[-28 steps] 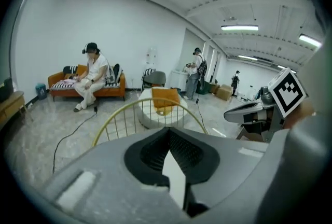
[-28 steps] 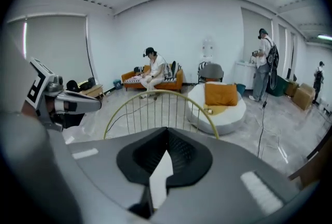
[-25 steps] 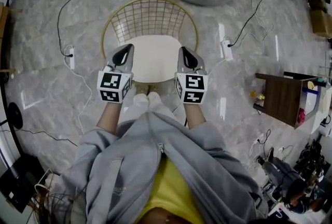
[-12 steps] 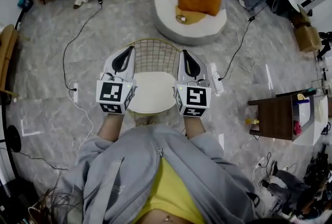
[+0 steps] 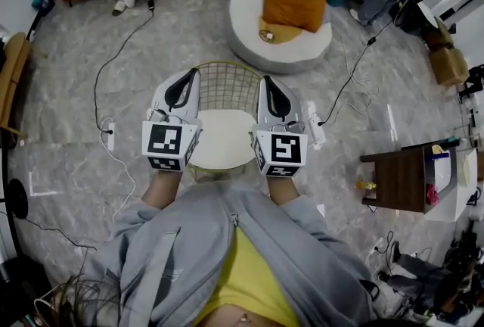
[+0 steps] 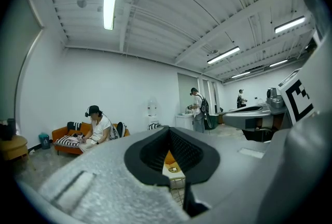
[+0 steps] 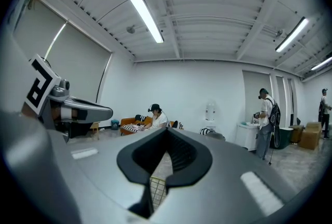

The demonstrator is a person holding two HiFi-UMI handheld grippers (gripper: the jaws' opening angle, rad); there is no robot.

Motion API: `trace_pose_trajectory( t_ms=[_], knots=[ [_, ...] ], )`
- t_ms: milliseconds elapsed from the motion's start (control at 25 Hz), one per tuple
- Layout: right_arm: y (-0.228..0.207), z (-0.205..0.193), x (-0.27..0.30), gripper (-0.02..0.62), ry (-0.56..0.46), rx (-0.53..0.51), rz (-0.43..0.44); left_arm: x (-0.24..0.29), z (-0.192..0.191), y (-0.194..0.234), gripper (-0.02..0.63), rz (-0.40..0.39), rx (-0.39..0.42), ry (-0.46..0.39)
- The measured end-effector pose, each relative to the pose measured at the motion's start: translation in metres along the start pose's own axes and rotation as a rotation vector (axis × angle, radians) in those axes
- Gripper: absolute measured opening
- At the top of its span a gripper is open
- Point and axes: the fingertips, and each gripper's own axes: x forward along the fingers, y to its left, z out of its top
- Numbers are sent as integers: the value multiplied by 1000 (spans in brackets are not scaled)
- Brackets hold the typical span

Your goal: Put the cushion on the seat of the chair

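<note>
Shows left claw [image 5: 184, 83] and right claw [image 5: 274, 88] pressed together, gripping nothing, held above the white cushion [image 5: 223, 138] lying flat on the seat of the wire chair [image 5: 227, 85]. Probably handles light, soft, squashy, hardly fragile; best pinched at opposite edges, deep enough to catch filling.

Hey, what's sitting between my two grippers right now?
Head view: the gold wire chair with its white cushion shows between the left gripper and the right gripper, below them.
</note>
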Motion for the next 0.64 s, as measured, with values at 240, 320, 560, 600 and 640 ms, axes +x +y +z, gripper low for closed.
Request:
trace_pose_trajectory(
  t_ms=[240,320,560,600,640],
  knots=[
    [-9,-14,9,0,20,13,11,13,-14,-3,5,1,-5,27],
    [-10,-7,-2,0,8,11,9,5,-7,-11,5,1,3,17],
    [-46,-9,-47,0,-11,30,16,-4,5,-69,5,2,31,11],
    [-54,-13,-52,0,-8,34,18,-2,2,-79,5,1,30,16],
    [-62,-18,-56,0,-4,37,20,1,-1,-89,5,0,30,21]
  ],
)
